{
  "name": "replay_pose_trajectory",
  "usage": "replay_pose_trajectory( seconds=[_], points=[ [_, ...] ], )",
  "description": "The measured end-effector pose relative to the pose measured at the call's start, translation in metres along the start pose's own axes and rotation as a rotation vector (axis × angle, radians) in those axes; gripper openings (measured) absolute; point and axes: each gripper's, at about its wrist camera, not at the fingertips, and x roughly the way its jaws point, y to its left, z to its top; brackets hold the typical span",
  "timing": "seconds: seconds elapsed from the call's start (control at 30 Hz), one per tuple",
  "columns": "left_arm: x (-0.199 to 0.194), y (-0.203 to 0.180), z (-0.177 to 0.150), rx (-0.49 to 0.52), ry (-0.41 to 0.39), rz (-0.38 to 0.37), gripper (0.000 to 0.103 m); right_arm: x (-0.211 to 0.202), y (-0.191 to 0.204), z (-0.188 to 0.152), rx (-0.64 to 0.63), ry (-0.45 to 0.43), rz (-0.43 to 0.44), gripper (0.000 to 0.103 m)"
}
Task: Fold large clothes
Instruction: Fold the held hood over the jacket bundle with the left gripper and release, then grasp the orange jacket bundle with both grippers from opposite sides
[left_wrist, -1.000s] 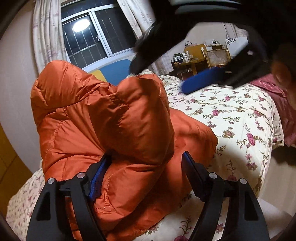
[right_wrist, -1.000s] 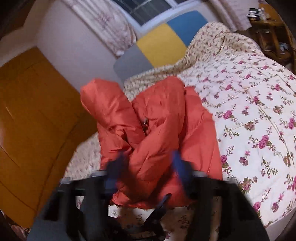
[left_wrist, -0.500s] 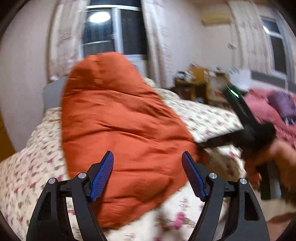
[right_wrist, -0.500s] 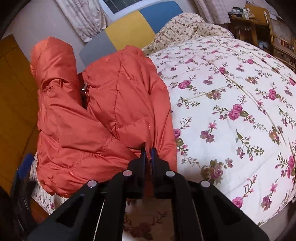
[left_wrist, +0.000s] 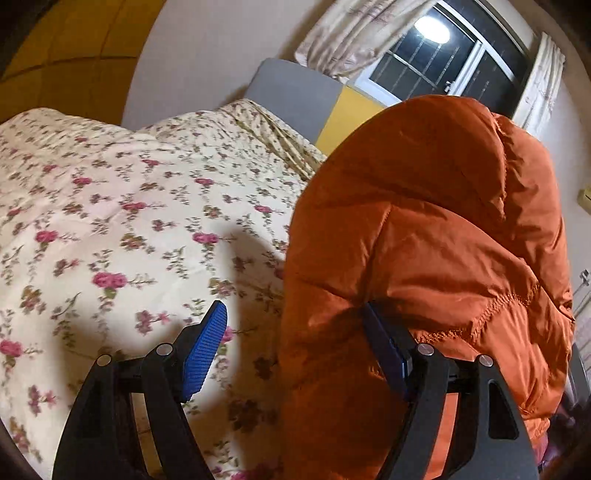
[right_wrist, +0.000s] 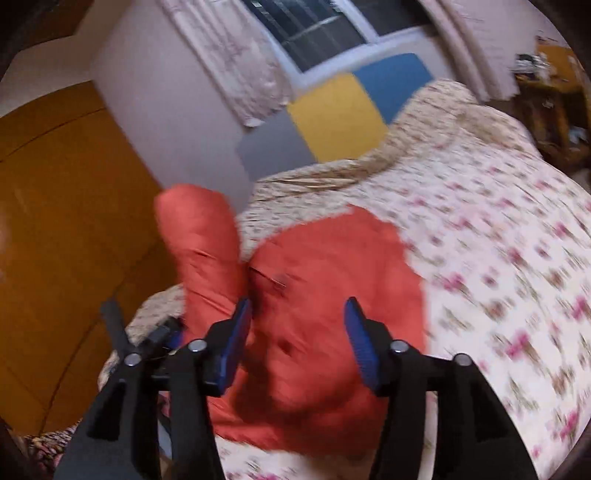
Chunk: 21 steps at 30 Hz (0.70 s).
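My left gripper (left_wrist: 291, 350) has matte black plastic fingers with triangular cut-outs, silver screws at the pivots, and ridged blue pads (left_wrist: 205, 347) on the inner faces. My right gripper (right_wrist: 297, 339) is built the same: black arms, round silver screw heads, blue pads (right_wrist: 360, 347).

Your left wrist view sits close behind the orange down jacket (left_wrist: 424, 258), facing the headboard (left_wrist: 295, 92). Your right wrist view looks down from farther back; both share the floral bed (right_wrist: 498, 240) and window (right_wrist: 314, 29).
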Motion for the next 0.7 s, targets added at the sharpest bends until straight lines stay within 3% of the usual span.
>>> replay_pose_trajectory(
  seconds=[0.07, 0.2, 0.23, 0.27, 0.3, 0.43, 0.57, 0.7],
  points=[
    [-0.002, -0.008, -0.006, 0.035, -0.002, -0.019, 0.074, 0.016, 0.019, 0.015, -0.049, 0.005, 0.034, 0.063],
    [-0.002, -0.021, -0.006, 0.090, -0.002, -0.031, 0.074, 0.062, 0.043, 0.039, -0.096, 0.077, 0.050, 0.062],
    [-0.001, -0.023, -0.005, 0.090, 0.000, -0.039, 0.074, 0.071, 0.047, 0.041, -0.103, 0.107, 0.046, 0.048],
    [0.002, -0.022, -0.002, 0.089, 0.003, -0.045, 0.074, 0.084, 0.051, 0.043, -0.121, 0.149, 0.024, 0.026],
    [0.003, -0.023, -0.001, 0.089, 0.007, -0.050, 0.074, 0.089, 0.052, 0.043, -0.133, 0.160, 0.005, 0.019],
    [0.002, -0.031, 0.003, 0.102, 0.013, -0.084, 0.074, 0.064, 0.056, 0.032, -0.150, 0.098, -0.027, 0.010],
    [-0.012, -0.062, 0.003, 0.181, -0.004, -0.143, 0.074, 0.033, 0.021, 0.012, 0.003, 0.045, -0.109, 0.008],
    [-0.020, -0.098, 0.004, 0.279, -0.045, -0.144, 0.074, 0.019, -0.032, 0.000, 0.137, 0.006, -0.186, 0.008]
  ],
)
